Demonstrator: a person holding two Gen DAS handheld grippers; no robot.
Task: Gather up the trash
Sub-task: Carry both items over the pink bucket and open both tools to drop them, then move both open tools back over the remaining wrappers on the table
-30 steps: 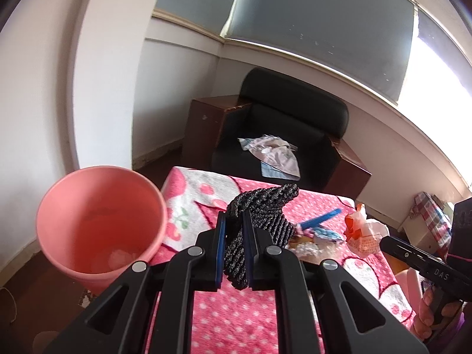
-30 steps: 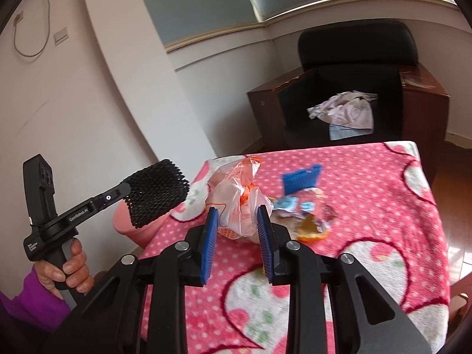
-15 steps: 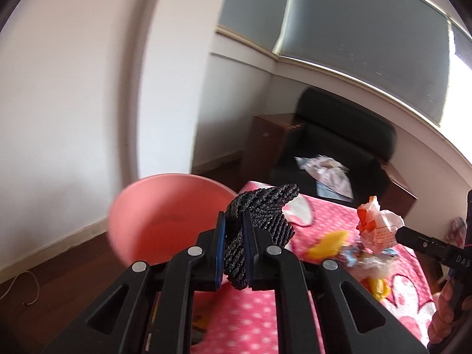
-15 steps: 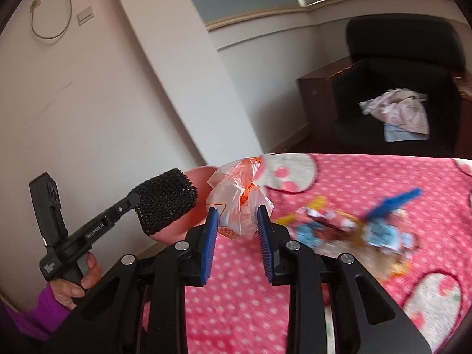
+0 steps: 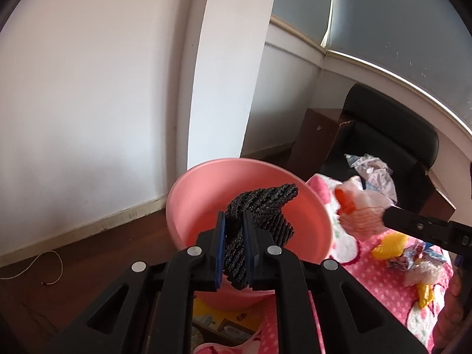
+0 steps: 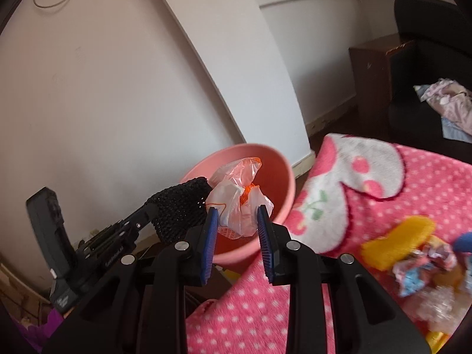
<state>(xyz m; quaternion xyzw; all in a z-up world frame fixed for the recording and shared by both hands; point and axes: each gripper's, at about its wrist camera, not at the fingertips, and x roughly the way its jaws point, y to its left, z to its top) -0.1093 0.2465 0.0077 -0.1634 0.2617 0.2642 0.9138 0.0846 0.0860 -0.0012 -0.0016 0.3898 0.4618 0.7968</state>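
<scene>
We've got both loads up front: our left gripper [image 5: 234,246] is clamped tight on the black mesh wad [image 5: 259,215], and our right gripper [image 6: 237,230] pinches the crumpled plastic bag [image 6: 239,203] between its blue pads. A second ago both were out over the pink tablecloth [image 6: 339,206], with the pink bucket [image 5: 206,194] off to the side; now we've swung across, and the bucket's mouth sits right behind both loads. By our reading that puts us at the drop, with only the release left for these two pieces.

Watch the edges, though. In the right wrist view the mesh wad and the bag are just beside each other, almost touching, so the two tools are crowding one opening. The bucket stands off the cloth's corner, its near rim close under our fingers, and the wall [image 5: 88,103] rises not far behind it, so there's little room to overshoot.

Further out, more wrappers [image 6: 421,262] and a yellow piece [image 6: 398,242] lie on the cloth, uncollected. Beyond, the dark armchair [image 5: 392,124] holds some crumpled fabric [image 5: 371,171].
</scene>
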